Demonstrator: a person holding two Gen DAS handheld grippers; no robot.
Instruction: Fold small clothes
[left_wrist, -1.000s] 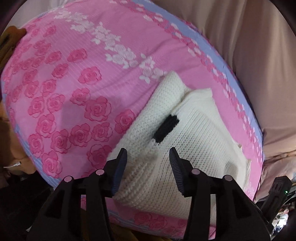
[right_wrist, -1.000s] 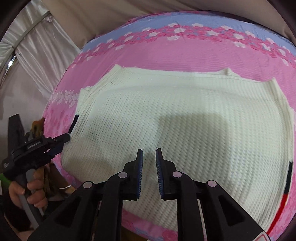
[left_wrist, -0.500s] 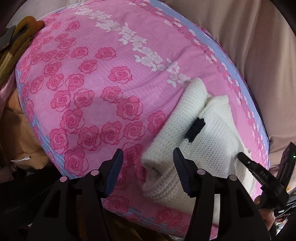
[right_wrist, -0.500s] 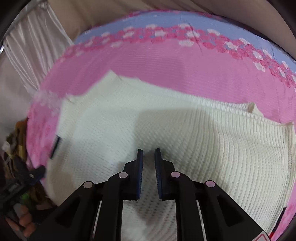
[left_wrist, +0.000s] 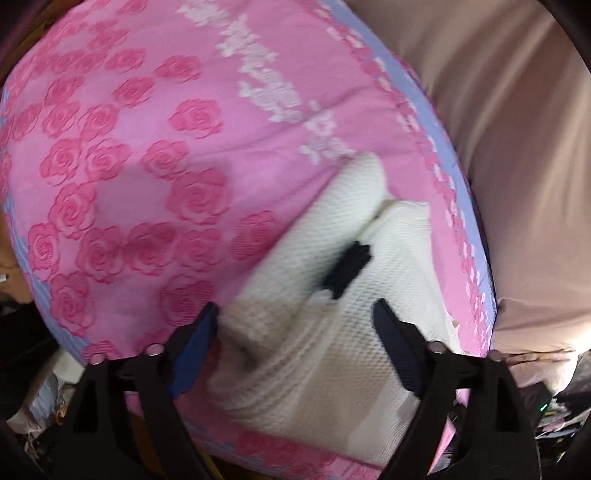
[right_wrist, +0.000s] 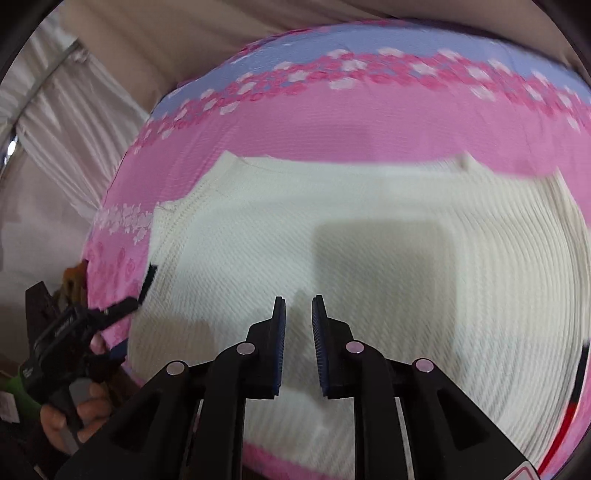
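Note:
A cream knit sweater (right_wrist: 351, 236) with a small black patch (left_wrist: 347, 269) lies on a pink rose-print bed cover (left_wrist: 147, 147). In the left wrist view my left gripper (left_wrist: 295, 317) is open, its fingers on either side of the sweater's bunched near corner (left_wrist: 266, 332). In the right wrist view my right gripper (right_wrist: 298, 317) hovers over the flat sweater with its fingers a narrow gap apart and nothing between them. The left gripper also shows in the right wrist view (right_wrist: 110, 314), at the sweater's left edge.
The cover has a blue border (right_wrist: 369, 48) at its far side. Beige bedding (left_wrist: 517, 147) lies beyond it. White curtains (right_wrist: 66, 122) hang at the left. Clutter (left_wrist: 37, 406) sits below the near edge of the bed.
My left gripper has moved in onto the sweater's near corner, which is now bunched between its fingers. My right gripper has pulled back and opened a little.

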